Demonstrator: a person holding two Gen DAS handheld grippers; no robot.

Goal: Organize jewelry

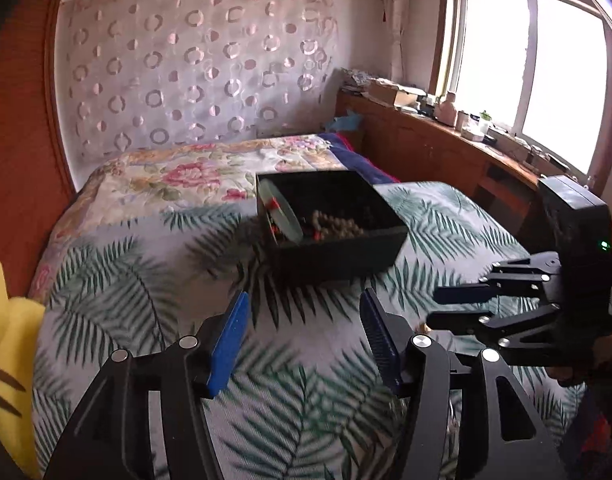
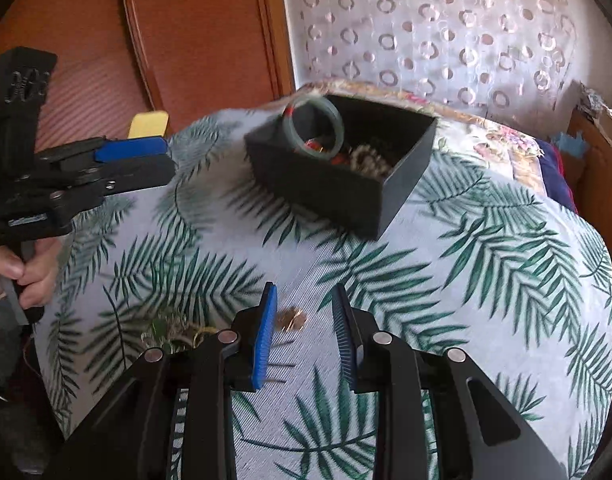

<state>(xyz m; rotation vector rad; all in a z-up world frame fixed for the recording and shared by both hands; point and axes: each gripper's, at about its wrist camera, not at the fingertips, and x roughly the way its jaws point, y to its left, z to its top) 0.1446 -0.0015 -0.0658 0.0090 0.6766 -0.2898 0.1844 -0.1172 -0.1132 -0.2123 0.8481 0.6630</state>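
A black box (image 2: 338, 184) sits on the leaf-print bedspread (image 2: 486, 248), holding a green bangle (image 2: 313, 130) propped against its wall and a heap of beads (image 2: 368, 162). Nearer, a small gold piece (image 2: 291, 319) lies on the cloth just ahead of the right gripper (image 2: 303, 334), jaws spread and empty. The left gripper (image 1: 303, 340) hovers with jaws released, gripping nothing.

Left gripper (image 1: 303, 312) open over leaf-print bedspread (image 1: 145, 300), black box (image 1: 338, 256) with beads ahead, right gripper (image 1: 438, 310) just right.
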